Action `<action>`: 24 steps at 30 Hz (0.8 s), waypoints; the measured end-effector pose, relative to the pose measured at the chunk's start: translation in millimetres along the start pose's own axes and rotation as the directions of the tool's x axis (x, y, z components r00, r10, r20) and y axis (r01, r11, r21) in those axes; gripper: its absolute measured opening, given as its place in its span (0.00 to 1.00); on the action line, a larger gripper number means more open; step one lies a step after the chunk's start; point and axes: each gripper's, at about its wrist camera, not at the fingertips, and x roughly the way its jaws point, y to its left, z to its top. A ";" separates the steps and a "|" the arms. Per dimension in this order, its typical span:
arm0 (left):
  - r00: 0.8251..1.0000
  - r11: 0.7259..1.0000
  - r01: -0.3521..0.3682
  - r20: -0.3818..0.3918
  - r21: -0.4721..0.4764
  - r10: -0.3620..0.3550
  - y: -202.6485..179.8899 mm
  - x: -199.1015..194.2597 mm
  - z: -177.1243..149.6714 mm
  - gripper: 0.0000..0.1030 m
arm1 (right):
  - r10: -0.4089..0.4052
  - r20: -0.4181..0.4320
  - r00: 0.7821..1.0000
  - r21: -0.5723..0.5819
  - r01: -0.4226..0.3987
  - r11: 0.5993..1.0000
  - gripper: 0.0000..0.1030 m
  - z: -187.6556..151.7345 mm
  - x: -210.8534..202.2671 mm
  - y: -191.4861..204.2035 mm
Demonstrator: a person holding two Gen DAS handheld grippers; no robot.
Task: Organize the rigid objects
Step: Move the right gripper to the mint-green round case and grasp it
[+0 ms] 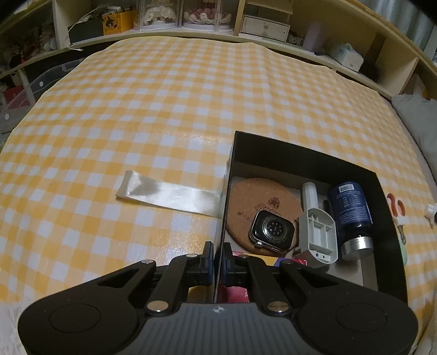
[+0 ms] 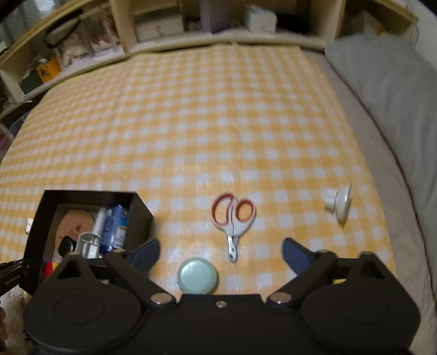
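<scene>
My left gripper (image 1: 218, 256) is shut on the left wall of the open black box (image 1: 300, 153). Inside the box lie a cork coaster (image 1: 254, 196), a smartwatch (image 1: 273, 230), a white plastic part (image 1: 316, 234) and a dark blue bottle (image 1: 351, 210). My right gripper (image 2: 221, 245) is open and empty above the yellow checked cloth, to the right of the box (image 2: 90, 195). Red-handled scissors (image 2: 232, 215) lie just ahead of its fingers. A round pale green tin (image 2: 197, 275) sits close under the gripper, between the jaws. A small white piece (image 2: 337, 203) lies further right.
A satin ribbon strip (image 1: 169, 194) stretches left from the box wall on the cloth. Cluttered shelves (image 1: 191, 16) run along the far edge. A grey pillow (image 2: 382, 82) borders the right side of the cloth.
</scene>
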 end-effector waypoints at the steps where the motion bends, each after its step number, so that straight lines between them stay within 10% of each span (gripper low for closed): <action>1: 1.000 1.000 -0.004 0.004 0.009 0.004 -1.2 -0.5 -0.3 0.06 | 0.014 -0.022 1.000 0.004 -0.014 1.000 0.85 -1.1 5.9 -1.9; 24: 1.000 1.000 0.008 0.010 0.010 -0.008 0.1 -3.8 -1.0 0.05 | 0.006 -0.297 0.955 -0.078 -0.031 0.996 0.68 -20.9 88.7 39.9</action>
